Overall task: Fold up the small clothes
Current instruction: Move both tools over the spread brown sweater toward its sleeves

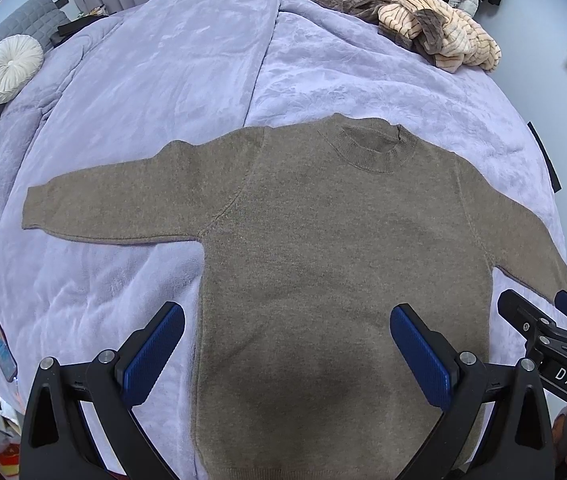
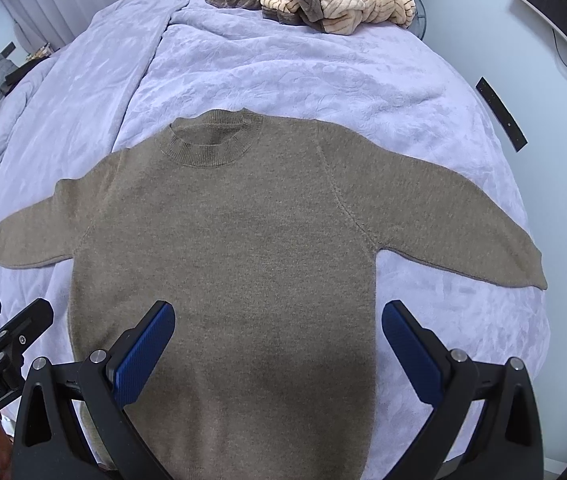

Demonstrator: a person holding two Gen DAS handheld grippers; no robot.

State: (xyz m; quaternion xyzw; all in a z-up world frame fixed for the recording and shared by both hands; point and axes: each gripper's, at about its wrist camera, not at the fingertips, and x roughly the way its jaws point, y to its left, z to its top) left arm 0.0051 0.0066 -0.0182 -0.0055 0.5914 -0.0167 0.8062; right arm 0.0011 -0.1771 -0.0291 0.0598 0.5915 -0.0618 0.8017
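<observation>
The left gripper [image 1: 287, 344] is released, its blue pads [image 1: 155, 354] spread wide with nothing between them; it hangs above the lower left part of the sweater [image 1: 323, 260]. The right gripper [image 2: 277, 340] is likewise released and empty, hanging above the lower right part of the same garment. The two grippers are side by side, each visible at the edge of the other's view.

The sweater is a brown knit with a ribbed round collar [image 2: 211, 144]. It lies flat, front up, on the bed [image 1: 143, 92] at the near edge, with the hem toward the grippers and the collar toward the far edge. Both sleeves [image 1: 103, 208] are spread outward to the left and right sides of the bed.

The bed is covered with a lilac blanket. A pile of striped beige and brown clothes [image 2: 323, 0] sits at the far right corner, well apart from the sweater. A round white cushion [image 1: 9, 70] lies beside the far left edge.
</observation>
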